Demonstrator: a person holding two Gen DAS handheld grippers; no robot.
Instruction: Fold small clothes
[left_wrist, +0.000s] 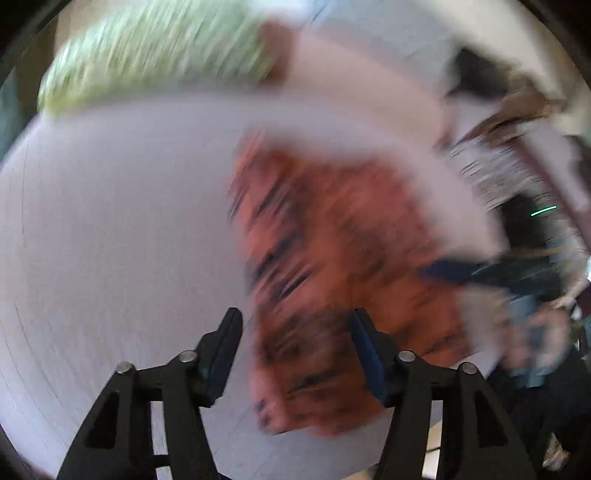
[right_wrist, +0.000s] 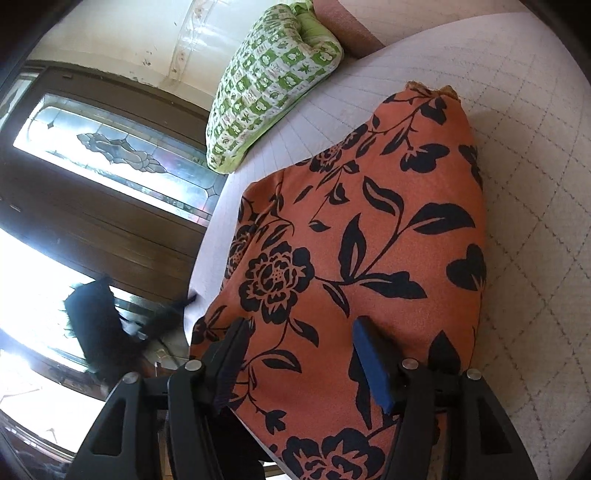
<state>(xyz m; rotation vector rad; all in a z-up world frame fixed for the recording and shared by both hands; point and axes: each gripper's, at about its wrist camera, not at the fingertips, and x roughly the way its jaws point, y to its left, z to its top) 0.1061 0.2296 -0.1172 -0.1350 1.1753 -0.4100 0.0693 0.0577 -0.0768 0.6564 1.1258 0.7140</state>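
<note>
An orange garment with a black flower print (right_wrist: 369, 236) lies on the pale quilted bed (right_wrist: 524, 155), reaching over the bed's near edge. My right gripper (right_wrist: 299, 332) is open just above its near part, one finger to each side, holding nothing. In the left wrist view, which is motion-blurred, the same garment (left_wrist: 343, 266) lies right of centre. My left gripper (left_wrist: 295, 325) is open above its near left edge and holds nothing. The other gripper shows as a dark blue blur (left_wrist: 491, 273) at the garment's right side.
A green and white patterned pillow (right_wrist: 266, 85) lies at the bed's far end, and shows blurred in the left wrist view (left_wrist: 155, 55). A dark wooden door with glass panes (right_wrist: 96, 177) stands left of the bed. The bed edge (right_wrist: 207, 251) runs beside the garment.
</note>
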